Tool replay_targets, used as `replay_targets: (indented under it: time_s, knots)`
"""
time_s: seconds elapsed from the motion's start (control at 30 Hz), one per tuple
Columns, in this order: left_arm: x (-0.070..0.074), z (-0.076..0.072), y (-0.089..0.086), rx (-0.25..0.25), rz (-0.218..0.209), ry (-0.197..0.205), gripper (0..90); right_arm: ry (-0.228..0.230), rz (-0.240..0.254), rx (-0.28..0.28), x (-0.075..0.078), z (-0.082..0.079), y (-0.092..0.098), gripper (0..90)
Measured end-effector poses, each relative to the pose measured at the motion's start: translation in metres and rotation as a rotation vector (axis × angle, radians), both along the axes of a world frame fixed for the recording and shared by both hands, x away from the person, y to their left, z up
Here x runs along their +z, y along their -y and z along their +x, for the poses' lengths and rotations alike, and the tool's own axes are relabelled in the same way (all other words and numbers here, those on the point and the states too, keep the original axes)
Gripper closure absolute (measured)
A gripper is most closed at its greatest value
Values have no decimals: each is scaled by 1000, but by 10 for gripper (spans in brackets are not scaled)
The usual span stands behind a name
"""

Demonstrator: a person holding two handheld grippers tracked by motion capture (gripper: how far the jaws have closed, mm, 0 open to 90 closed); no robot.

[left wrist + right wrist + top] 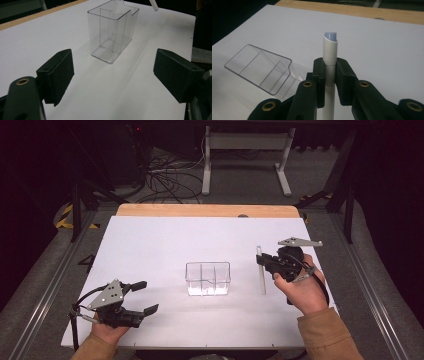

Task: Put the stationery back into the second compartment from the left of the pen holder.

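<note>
A clear plastic box (207,279) with inner dividers stands at the middle of the white table top (150,240). In the left gripper view the clear box (110,30) stands upright just ahead of my left gripper (113,72), whose jaws are wide apart with nothing between them. My left gripper (142,297) rests near the front left corner. To the right of the box, my right gripper (267,262) is shut on a white pen (260,275). The right gripper view has the pen (330,55) clamped in my right gripper (329,75), its bluish tip up, and the box (259,68) at left.
A wooden strip (207,210) runs along the table's far edge. Beyond it stand a white metal frame (245,155) and loose cables (165,180) on the floor. White surface lies bare around the box and toward the far edge.
</note>
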State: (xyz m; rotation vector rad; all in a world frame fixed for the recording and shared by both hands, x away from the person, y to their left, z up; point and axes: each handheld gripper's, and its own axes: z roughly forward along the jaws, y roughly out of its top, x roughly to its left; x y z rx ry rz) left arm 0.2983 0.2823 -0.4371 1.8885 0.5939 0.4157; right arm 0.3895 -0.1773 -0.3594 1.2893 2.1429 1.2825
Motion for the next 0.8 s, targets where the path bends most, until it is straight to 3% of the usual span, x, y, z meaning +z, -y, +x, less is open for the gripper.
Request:
replay_targets:
  time_s: [0.1, 0.17, 0.3, 0.43, 0.57, 0.6, 0.8]
  knots:
    - [0, 0, 0, 0, 0, -1, 177, 62, -11, 79, -1, 0, 3, 795]
    - [0, 0, 0, 0, 1, -1, 177, 68, -5, 96, -1, -1, 3, 795]
    - [0, 0, 0, 1, 1, 0, 177, 111, 36, 140, 1, -3, 3, 794]
    - [0, -1, 0, 0, 2, -1, 177, 189, 91, 219, 2, -1, 4, 794]
    - [0, 0, 0, 1, 2, -1, 177, 233, 105, 270, 2, -1, 3, 793]
    - [0, -1, 0, 2, 2, -2, 176, 281, 110, 307, 2, -1, 1, 793]
    - [0, -1, 0, 3, -2, 0, 176, 331, 160, 365, 4, -2, -4, 793]
